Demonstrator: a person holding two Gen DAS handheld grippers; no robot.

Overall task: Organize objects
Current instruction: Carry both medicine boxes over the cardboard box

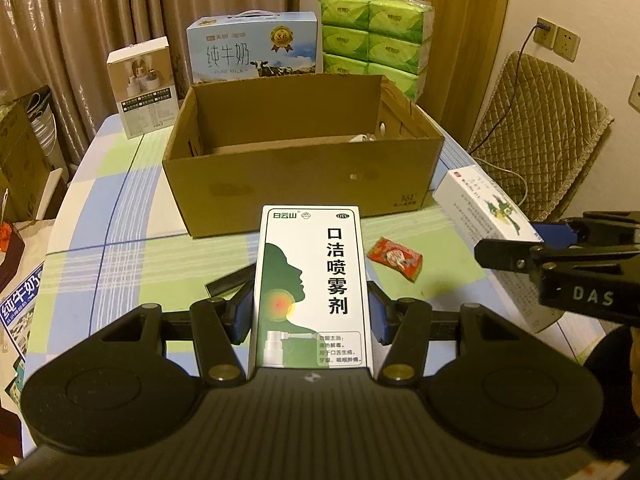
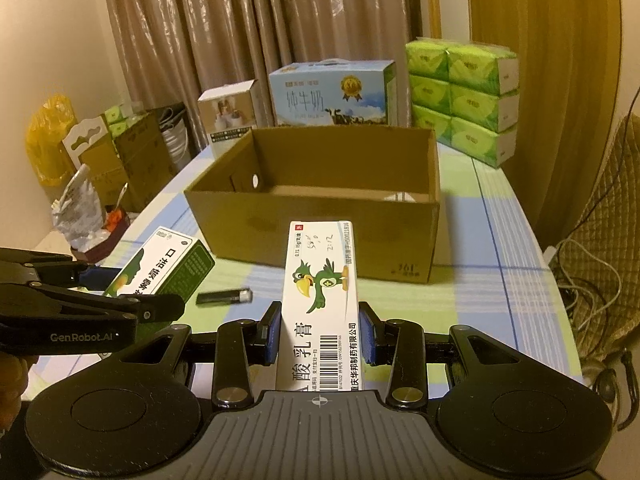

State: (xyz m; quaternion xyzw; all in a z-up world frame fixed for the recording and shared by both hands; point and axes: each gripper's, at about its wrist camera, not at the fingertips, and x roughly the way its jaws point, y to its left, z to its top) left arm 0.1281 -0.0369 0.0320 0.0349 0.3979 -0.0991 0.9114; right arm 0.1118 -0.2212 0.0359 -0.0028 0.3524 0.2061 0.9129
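In the left wrist view, a white and green spray box (image 1: 310, 280) is clamped lengthwise between the jaws of the left gripper (image 1: 311, 312), the blue pads pressed against both of its long sides, and it is held above the table (image 1: 120, 208). An open cardboard box (image 1: 296, 152) is seen straight ahead, standing toward the far edge of the table; something small and white is partly seen inside it near its right wall. A red sweet wrapper (image 1: 395, 258) lies on the checked cloth between the cardboard box and the near edge. Part of a dark lighter (image 1: 230, 284) shows just left of the held box. At the right edge of the view the right gripper (image 1: 560, 256) is seen from the side with a white ointment box (image 1: 486, 210) in it. Behind the cardboard box, along the far edge, a small white carton (image 1: 144, 86), a blue milk carton (image 1: 254, 46) and a stack of green tissue packs (image 1: 376, 46) are lined up.

In the right wrist view, the ointment box (image 2: 320, 304), printed with a green bird, is clamped between the jaws of the right gripper (image 2: 322, 332) and held above the table (image 2: 500, 264), pointing at the cardboard box (image 2: 320, 216). At the left, the left gripper (image 2: 120, 304) is seen with the spray box (image 2: 160, 264) in it. The lighter (image 2: 224, 297) lies on the cloth between the two held boxes, in front of the cardboard box. The milk carton (image 2: 332, 94) and tissue packs (image 2: 464, 100) stand at the far edge.
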